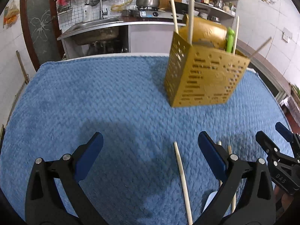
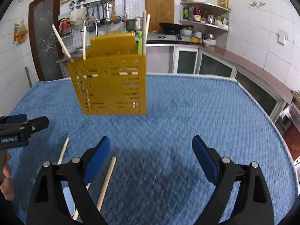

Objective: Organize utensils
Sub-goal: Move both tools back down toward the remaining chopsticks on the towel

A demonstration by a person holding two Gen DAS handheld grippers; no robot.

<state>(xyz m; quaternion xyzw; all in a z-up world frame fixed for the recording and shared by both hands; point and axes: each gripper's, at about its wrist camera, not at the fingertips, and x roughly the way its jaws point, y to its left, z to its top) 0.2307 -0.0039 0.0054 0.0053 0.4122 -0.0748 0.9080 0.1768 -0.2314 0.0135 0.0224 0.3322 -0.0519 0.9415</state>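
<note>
Chopsticks (image 1: 182,181) lie loose on the blue towel (image 1: 112,103), and the gripper fingers around them are spread wide with nothing between the pads. In the left wrist view the left gripper (image 1: 150,144) stands released, its blue pads at 7 and 5 o'clock; one chopstick lies between the fingers, running from the centre toward 6 o'clock, touching neither pad, and two more (image 1: 229,150) show just behind the finger at 5 o'clock, partly hidden by it. A white utensil (image 1: 209,199) lies beside them at 5 o'clock, too hidden to name. The right gripper (image 1: 271,133) enters at 4 o'clock, also open. In the right wrist view the right gripper (image 2: 151,146) is released and empty over bare towel; one chopstick (image 2: 106,180) lies just inside its 7 o'clock finger, another (image 2: 62,150) outside it, and the white utensil (image 2: 68,198) shows below. A hand (image 2: 5,178) holds the left gripper (image 2: 28,123) at 9 o'clock. Farther out, the yellow perforated holder (image 1: 204,78) stands on the towel at 1 o'clock in the left view and 11 o'clock in the right, with several chopsticks (image 1: 190,13) and a green utensil (image 1: 229,41) upright inside. Beyond are the sink (image 1: 93,25), a pot (image 1: 147,0) on the stove, and shelves (image 2: 206,15).
</note>
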